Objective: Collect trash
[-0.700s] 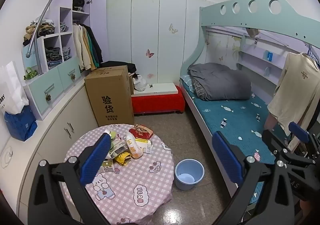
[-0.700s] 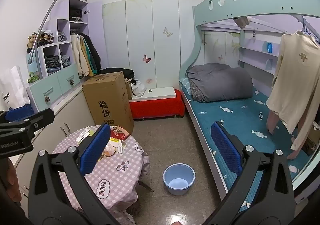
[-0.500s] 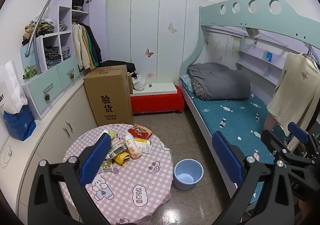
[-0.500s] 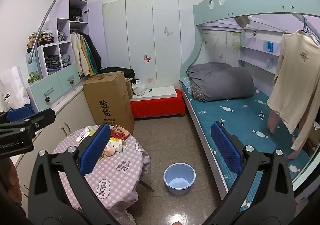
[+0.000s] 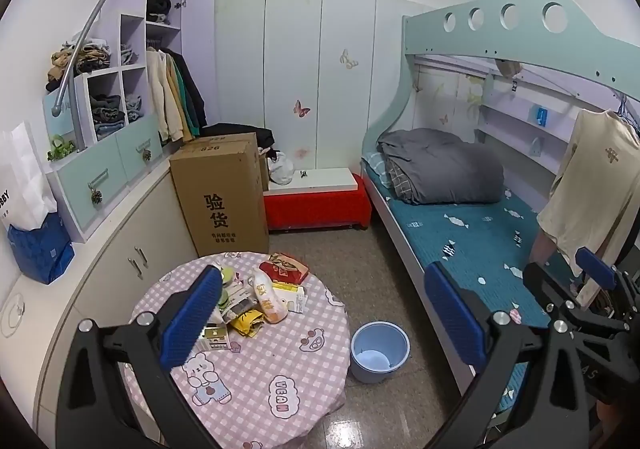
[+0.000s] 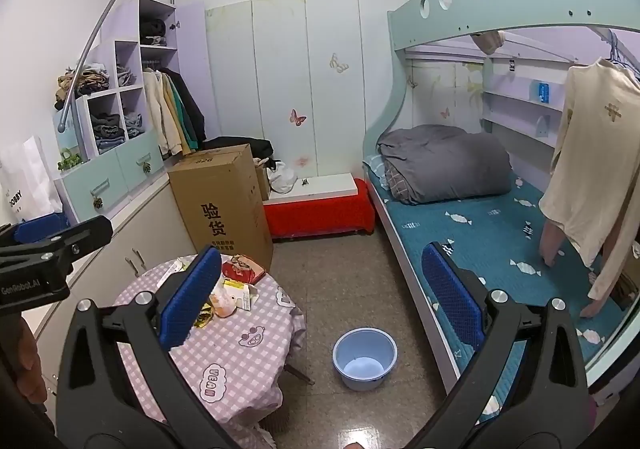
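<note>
Barely begun, by the look of it. Left gripper (image 5: pixel 320 313) spread wide and empty, right gripper (image 6: pixel 316 301) likewise wide, nothing held. Trash pile (image 5: pixel 260 297) of wrappers, packets and a pouch untouched on the round table (image 5: pixel 256 377), below and ahead of the left gripper's left finger. Blue bucket (image 6: pixel 365 358) on the floor between the right gripper's fingers, seemingly without trash. Everything left to collect.

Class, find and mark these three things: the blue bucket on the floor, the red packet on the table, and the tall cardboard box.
blue bucket (image 5: pixel 380 333), left wrist view, rim.
red packet (image 5: pixel 285 268), left wrist view, top face.
cardboard box (image 6: pixel 224 205), right wrist view, printed front.
</note>
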The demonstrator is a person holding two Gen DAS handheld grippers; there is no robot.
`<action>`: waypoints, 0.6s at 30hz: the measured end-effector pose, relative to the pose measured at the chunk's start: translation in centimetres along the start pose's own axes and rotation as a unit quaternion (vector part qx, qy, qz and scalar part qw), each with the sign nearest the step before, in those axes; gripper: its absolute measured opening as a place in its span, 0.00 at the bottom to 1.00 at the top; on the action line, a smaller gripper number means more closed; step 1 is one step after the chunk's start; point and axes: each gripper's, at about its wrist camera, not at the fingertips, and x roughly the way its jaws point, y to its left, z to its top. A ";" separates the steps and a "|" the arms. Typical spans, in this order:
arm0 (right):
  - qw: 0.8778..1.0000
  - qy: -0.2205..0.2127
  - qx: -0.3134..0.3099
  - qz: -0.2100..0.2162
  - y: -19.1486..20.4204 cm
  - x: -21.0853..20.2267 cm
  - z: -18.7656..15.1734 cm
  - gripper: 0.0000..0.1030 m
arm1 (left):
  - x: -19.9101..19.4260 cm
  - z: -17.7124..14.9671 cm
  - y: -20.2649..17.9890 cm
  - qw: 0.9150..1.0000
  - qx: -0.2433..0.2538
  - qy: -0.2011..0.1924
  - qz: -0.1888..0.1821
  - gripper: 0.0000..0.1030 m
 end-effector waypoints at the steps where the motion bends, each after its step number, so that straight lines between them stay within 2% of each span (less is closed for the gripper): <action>1: 1.000 0.000 0.000 0.000 0.0 0.0 0.1 0.95 | 0.0 -0.1 0.0 1.000 0.001 -0.001 0.001 0.96; 18: 1.000 0.000 0.002 0.001 0.2 0.0 0.3 0.95 | -0.1 0.4 -0.1 1.000 0.004 -0.002 0.001 0.96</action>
